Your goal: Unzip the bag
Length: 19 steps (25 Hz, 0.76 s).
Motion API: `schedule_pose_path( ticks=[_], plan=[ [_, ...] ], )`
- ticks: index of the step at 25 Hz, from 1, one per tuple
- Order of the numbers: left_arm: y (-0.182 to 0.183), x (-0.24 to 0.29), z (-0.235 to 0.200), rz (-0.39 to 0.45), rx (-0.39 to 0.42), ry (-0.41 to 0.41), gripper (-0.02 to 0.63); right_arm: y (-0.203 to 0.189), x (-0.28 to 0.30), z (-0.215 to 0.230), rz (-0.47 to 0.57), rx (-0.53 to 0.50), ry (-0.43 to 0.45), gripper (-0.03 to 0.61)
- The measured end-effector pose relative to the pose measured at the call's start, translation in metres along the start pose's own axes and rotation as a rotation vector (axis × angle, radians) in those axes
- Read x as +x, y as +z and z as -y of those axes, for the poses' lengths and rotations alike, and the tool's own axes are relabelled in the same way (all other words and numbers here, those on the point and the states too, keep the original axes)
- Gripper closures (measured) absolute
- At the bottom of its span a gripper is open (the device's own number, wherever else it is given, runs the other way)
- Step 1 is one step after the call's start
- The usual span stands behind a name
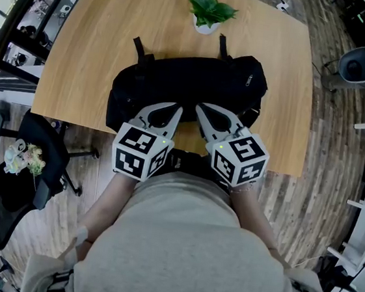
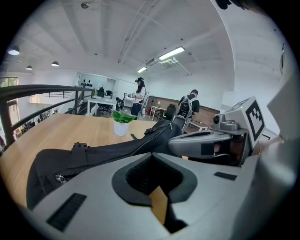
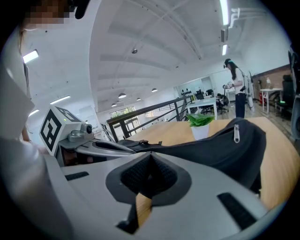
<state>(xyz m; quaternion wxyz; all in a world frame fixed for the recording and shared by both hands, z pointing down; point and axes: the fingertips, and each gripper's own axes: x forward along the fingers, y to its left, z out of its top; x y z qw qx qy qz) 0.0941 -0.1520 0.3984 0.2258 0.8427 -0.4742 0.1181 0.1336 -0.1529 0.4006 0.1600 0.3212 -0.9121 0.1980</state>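
Tilting slightly down, left hand-held gripper and right hand-held gripper sit closed, empty, at the bag.

Both hand-held grippers closed

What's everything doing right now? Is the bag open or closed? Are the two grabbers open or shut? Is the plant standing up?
Bag: lying on the table, zip looks closed.
Left gripper: shut, holding nothing, tips at the bag's near side.
Right gripper: shut, holding nothing, tips at the bag's near side.
Potted plant: standing upright behind the bag.
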Motion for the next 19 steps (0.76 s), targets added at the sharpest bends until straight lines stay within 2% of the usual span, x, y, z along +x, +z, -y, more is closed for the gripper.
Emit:
schedule_pose_path(
  ticks=[4, 19],
  plan=[
    [-0.003, 0.0004, -0.0003, -0.019, 0.015, 0.003, 0.592, -0.0061, 0.002, 0.0011, -0.01, 0.019, -0.001, 0.572],
    [-0.0052, -0.0008, -0.0044, -0.03, -0.007, -0.012, 0.592, -0.006, -0.0027, 0.0004, -0.014, 0.022, -0.02, 0.572]
  ],
)
